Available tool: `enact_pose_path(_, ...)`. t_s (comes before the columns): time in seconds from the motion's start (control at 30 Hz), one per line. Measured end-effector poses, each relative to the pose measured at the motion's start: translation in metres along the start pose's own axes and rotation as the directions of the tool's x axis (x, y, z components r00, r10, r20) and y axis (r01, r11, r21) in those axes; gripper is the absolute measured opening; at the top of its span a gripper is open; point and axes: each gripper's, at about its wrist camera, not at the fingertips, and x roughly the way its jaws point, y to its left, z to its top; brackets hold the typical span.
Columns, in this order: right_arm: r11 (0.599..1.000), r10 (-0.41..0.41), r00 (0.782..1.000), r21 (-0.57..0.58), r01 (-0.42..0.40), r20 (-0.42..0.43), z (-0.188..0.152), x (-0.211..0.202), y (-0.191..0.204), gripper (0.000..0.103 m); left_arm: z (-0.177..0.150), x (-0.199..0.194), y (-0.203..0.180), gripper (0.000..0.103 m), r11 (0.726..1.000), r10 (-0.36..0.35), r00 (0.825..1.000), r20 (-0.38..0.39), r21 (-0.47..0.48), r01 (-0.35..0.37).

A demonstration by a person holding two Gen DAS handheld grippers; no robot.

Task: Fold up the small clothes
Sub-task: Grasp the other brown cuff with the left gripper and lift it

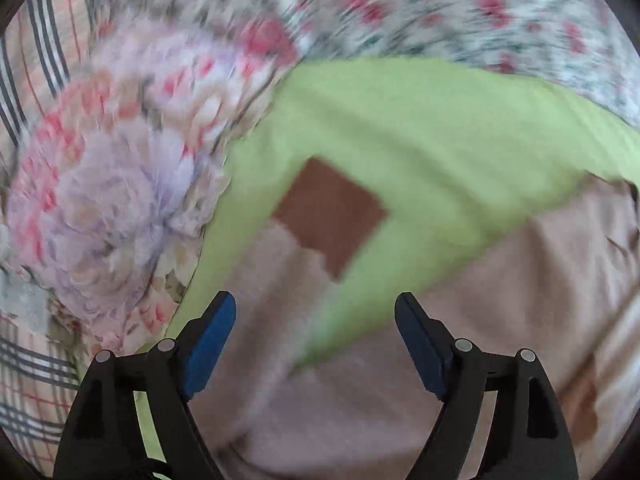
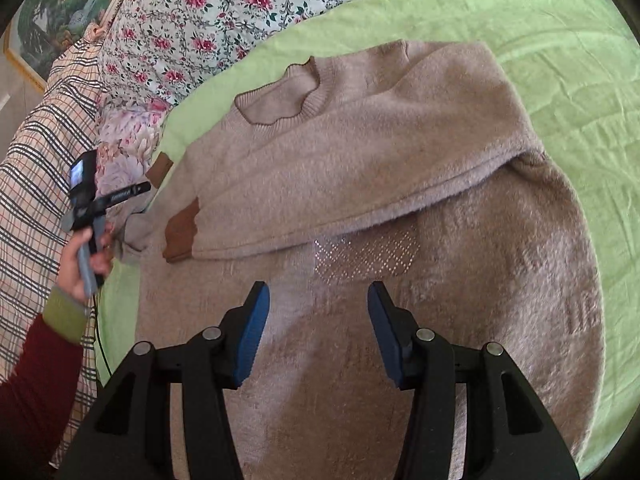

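Note:
A fuzzy beige sweater [image 2: 360, 152] lies on a light green sheet [image 2: 560, 60], collar [image 2: 280, 96] at the far side. One sleeve is folded across the chest and ends in a brown cuff [image 2: 182, 236]; a second brown cuff [image 2: 160, 168] shows beyond it. A sparkly patch [image 2: 364, 256] sits just ahead of my right gripper [image 2: 318, 290], which hangs open over the sweater's lower body with nothing between its pads. The left wrist view is blurred: my left gripper [image 1: 316, 304] stands wide open and empty above beige sweater [image 1: 360, 380], with a brown cuff [image 1: 328, 216] ahead on the green sheet [image 1: 400, 128].
A floral pillow [image 1: 112, 200] lies left of the sheet, with a flowered quilt [image 2: 208, 24] behind and plaid bedding [image 2: 36, 168] at the left edge. A person's hand [image 2: 80, 256] in a dark red sleeve holds the other gripper's handle there. A framed picture [image 2: 48, 20] hangs top left.

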Motion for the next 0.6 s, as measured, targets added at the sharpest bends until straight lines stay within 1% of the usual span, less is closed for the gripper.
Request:
enact_pose_path(0.03,1.000,0.004,1.000,0.002,-0.004,-0.002,0.000,0.000,0.001,0.052,0.004,0.011,0.008,0.082,1.000,-0.022,0.999,-0.027,-0.016,0.021)
enact_pose_path(0.07,1.000,0.007,1.000,0.003,-0.007,-0.003,0.000,0.001,0.001,0.053,0.005,0.018,0.012,0.082,0.999,-0.027,0.999,-0.040,-0.021,0.026)
enact_pose_path(0.1,1.000,0.013,1.000,0.006,-0.013,-0.003,0.001,0.001,0.002,0.053,0.006,0.024,0.015,0.080,1.000,-0.017,0.999,-0.045,-0.017,0.016)
enact_pose_path(0.13,1.000,0.020,1.000,0.009,-0.020,-0.003,0.001,0.002,0.003,0.053,0.005,0.029,0.016,0.072,1.000,-0.012,0.999,-0.044,-0.006,0.012)
enact_pose_path(0.17,1.000,0.023,1.000,0.010,-0.023,-0.004,0.001,0.003,0.004,0.053,0.004,0.033,0.017,0.035,1.000,-0.031,0.998,-0.048,0.002,0.031)
enact_pose_path(0.2,1.000,0.024,1.000,0.008,-0.024,-0.005,0.001,0.003,0.006,0.052,0.002,0.036,0.018,0.013,0.999,-0.044,0.997,-0.059,-0.002,0.043)
enact_pose_path(0.23,1.000,0.025,1.000,0.002,-0.025,-0.006,0.001,0.004,0.008,0.052,0.001,0.035,0.021,0.012,0.999,-0.052,0.997,-0.055,-0.017,0.051)
enact_pose_path(0.27,1.000,0.029,1.000,-0.005,-0.029,-0.008,0.001,0.005,0.011,0.052,0.000,0.031,0.024,0.008,0.998,-0.059,0.998,-0.037,-0.027,0.058)
enact_pose_path(0.33,0.999,0.041,0.999,-0.013,-0.041,-0.009,0.000,0.004,0.015,0.052,-0.003,0.016,0.027,0.008,0.995,-0.084,0.996,0.006,-0.058,0.084)
enact_pose_path(0.4,0.998,0.054,0.999,-0.022,-0.054,-0.003,-0.001,0.002,0.019,0.053,-0.006,-0.006,0.028,0.008,0.987,-0.127,0.990,0.054,-0.089,0.131)
enact_pose_path(0.43,0.998,0.057,0.998,-0.023,-0.057,0.002,-0.002,0.001,0.020,0.053,-0.008,-0.022,0.025,0.008,0.982,-0.156,0.984,0.089,-0.095,0.165)
enact_pose_path(0.5,0.998,0.053,0.998,-0.020,-0.053,0.027,-0.002,-0.005,0.019,0.052,-0.013,-0.051,0.011,0.008,0.969,-0.219,0.964,0.149,-0.082,0.233)
enact_pose_path(0.57,0.999,0.044,0.998,-0.005,-0.044,0.052,-0.002,-0.011,0.015,0.052,-0.021,-0.082,-0.015,0.008,0.942,-0.314,0.926,0.207,-0.055,0.332)
enact_pose_path(0.6,0.999,0.042,0.997,0.009,-0.043,0.064,-0.002,-0.015,0.011,0.053,-0.024,-0.094,-0.031,0.008,0.925,-0.360,0.907,0.219,-0.043,0.378)
